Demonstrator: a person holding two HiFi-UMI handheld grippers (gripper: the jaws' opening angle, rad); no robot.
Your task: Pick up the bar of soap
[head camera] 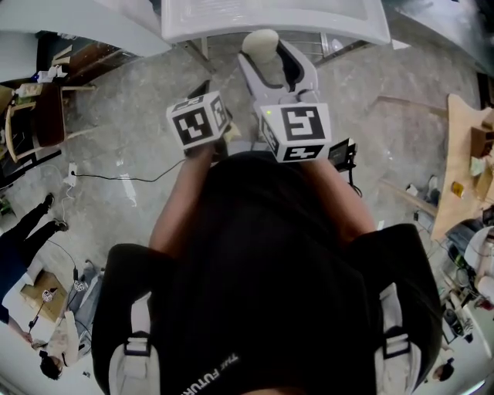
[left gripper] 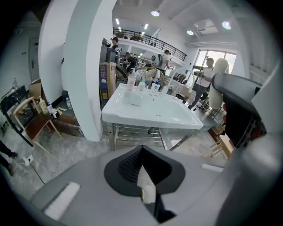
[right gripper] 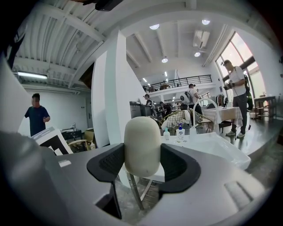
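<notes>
The bar of soap point(right gripper: 142, 145) is a cream oval block standing upright between the black pads of my right gripper point(right gripper: 142, 164), which is shut on its two sides. In the head view the soap point(head camera: 261, 46) sticks out past the right gripper point(head camera: 270, 65), in the air just before the white sink point(head camera: 270, 19). From the left gripper view the soap point(left gripper: 219, 84) shows at the right, above floor level. My left gripper point(left gripper: 140, 154) is shut with nothing in it, held close to the left of the right one; its marker cube point(head camera: 198, 118) shows in the head view.
The white sink basin point(left gripper: 150, 110) stands on a metal frame, with several bottles point(left gripper: 146, 84) at its far edge. A white pillar point(left gripper: 84, 66) rises to its left, and a wooden chair point(left gripper: 31, 121) beyond that. A cable point(head camera: 116, 177) lies on the concrete floor. People stand in the background.
</notes>
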